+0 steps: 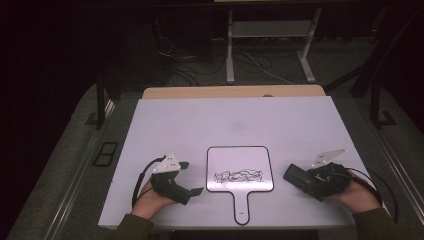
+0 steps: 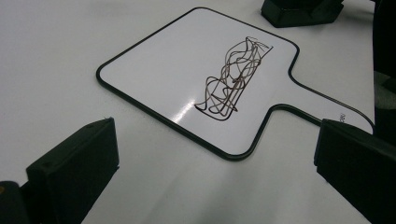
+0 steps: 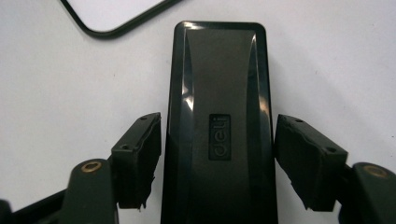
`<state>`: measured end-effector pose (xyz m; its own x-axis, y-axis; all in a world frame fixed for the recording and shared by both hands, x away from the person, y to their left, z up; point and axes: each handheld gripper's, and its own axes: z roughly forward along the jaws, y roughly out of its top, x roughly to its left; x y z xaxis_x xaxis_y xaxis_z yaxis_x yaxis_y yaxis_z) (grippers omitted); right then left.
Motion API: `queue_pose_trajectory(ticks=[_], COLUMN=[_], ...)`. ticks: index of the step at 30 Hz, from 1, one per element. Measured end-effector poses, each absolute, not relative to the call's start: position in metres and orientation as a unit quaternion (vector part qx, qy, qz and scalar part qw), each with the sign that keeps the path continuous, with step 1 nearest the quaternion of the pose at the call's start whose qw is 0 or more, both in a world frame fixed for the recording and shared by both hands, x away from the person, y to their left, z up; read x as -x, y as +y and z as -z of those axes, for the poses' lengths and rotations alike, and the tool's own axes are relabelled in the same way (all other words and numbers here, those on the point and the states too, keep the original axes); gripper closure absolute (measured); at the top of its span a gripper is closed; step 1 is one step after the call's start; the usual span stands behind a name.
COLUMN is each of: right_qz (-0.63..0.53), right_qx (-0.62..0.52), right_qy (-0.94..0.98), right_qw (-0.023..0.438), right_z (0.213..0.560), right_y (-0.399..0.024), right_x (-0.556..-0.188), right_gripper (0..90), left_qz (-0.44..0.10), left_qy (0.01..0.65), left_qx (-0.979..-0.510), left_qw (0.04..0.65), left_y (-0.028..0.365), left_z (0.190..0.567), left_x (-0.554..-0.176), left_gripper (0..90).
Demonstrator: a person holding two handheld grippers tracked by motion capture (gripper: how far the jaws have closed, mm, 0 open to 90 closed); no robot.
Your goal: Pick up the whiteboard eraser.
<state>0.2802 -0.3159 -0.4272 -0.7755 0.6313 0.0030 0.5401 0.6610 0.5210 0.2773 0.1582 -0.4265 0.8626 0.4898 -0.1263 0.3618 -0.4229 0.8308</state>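
A small handled whiteboard (image 1: 240, 170) lies at the table's near middle, with a dark scribble (image 1: 239, 176) on its face; the scribble (image 2: 231, 77) looks brownish in the left gripper view. Left of it, my left gripper (image 1: 192, 177) rests open on the table, its jaws far apart with nothing between them (image 2: 215, 144). To the board's right, my right gripper (image 1: 307, 181) holds a black eraser (image 1: 296, 175). The jaws of that right gripper (image 3: 218, 135) press both long sides of the eraser (image 3: 218, 70), which lies flat on the table. The eraser's front end (image 2: 299, 9) sits beyond the board.
The white tabletop (image 1: 225, 120) stretches far beyond the board. A wooden strip (image 1: 230, 92) runs along its far edge. Cables and metal frame legs (image 1: 230, 45) stand on the dark floor behind. The whiteboard's corner (image 3: 116, 23) lies just ahead-left of the eraser.
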Motion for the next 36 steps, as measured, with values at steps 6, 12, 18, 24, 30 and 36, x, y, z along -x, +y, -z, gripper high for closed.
queue_pose_trajectory(ticks=[6, 12, 18, 24, 30, 36], right_qz=[-0.237, -0.231, -0.229, -0.221, -0.221, -0.233], right_qx=[-0.323, -0.323, -0.325, -0.326, -0.324, -0.326], right_qy=[0.912, 0.913, 0.913, 0.916, 0.916, 0.913], right_qw=[0.094, 0.090, 0.089, 0.081, 0.078, 0.077], right_z=[0.4229, 0.4245, 0.4250, 0.4237, 0.4232, 0.4220], right_y=[-0.3101, -0.3096, -0.3093, -0.3085, -0.3090, -0.3108], right_x=[-0.2812, -0.2820, -0.2822, -0.2852, -0.2863, -0.2873], right_gripper=[36.7, 37.9, 38.3, 38.7, 38.9, 39.0], left_qz=[-0.068, -0.068, -0.068, -0.067, -0.066, -0.066], left_qy=[0.252, 0.253, 0.252, 0.253, 0.254, 0.253], left_qx=[-0.840, -0.840, -0.840, -0.840, -0.840, -0.840], left_qw=[0.475, 0.475, 0.475, 0.475, 0.475, 0.475], left_y=[0.1579, 0.1581, 0.1580, 0.1580, 0.1578, 0.1577], left_z=[0.4264, 0.4262, 0.4262, 0.4264, 0.4265, 0.4265], left_x=[-0.2771, -0.2770, -0.2771, -0.2769, -0.2769, -0.2769], left_gripper=[0.0, 0.0, 0.0, 0.0, 0.0, 0.0])
